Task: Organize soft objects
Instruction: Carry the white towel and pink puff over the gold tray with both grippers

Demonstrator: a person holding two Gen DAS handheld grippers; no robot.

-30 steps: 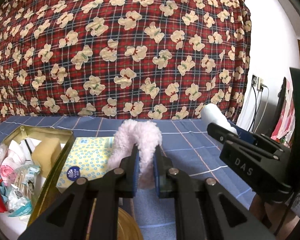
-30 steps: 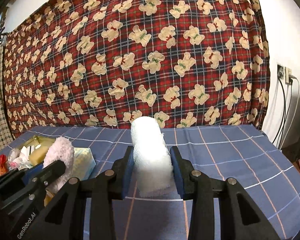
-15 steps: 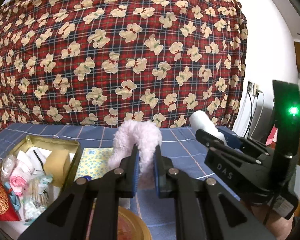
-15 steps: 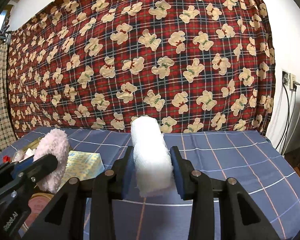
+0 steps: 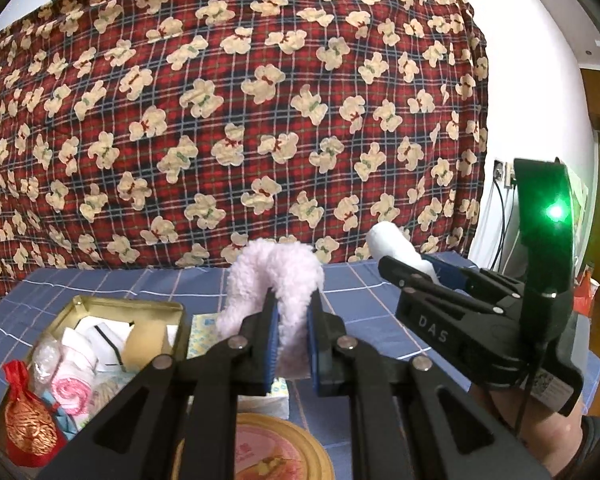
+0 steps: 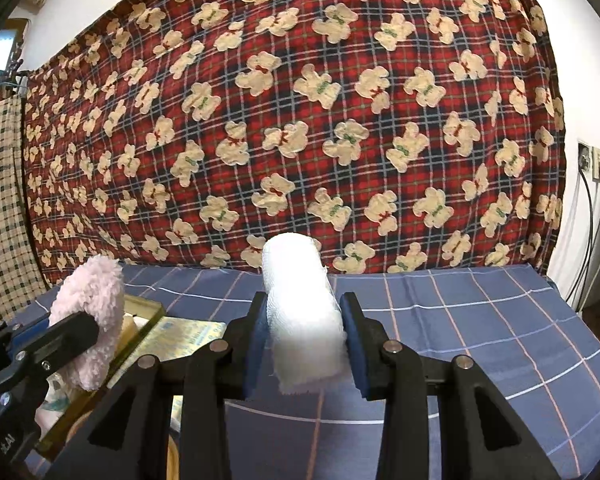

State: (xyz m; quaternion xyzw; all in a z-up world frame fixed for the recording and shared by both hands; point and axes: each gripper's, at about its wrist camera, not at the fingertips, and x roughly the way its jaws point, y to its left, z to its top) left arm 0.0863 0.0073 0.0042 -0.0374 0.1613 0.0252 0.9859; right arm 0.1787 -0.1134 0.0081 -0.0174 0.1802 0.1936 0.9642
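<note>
Pink fleece (image 5: 278, 280) between left tool (image 5: 292, 344) pads

My left gripper (image 5: 292, 340) was clamped, pads pinching tight, pointing slightly downward. My right gripper (image 6: 306, 344) sat alongside, jaws likewise closed on their load, my hand (image 5: 540, 428) gripping its handle beneath.

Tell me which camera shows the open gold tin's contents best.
The left wrist view: it looks down into the open gold tin, showing rolled cloths and packets. The right wrist view catches only its rim behind the fluffy pink cloth.
</note>
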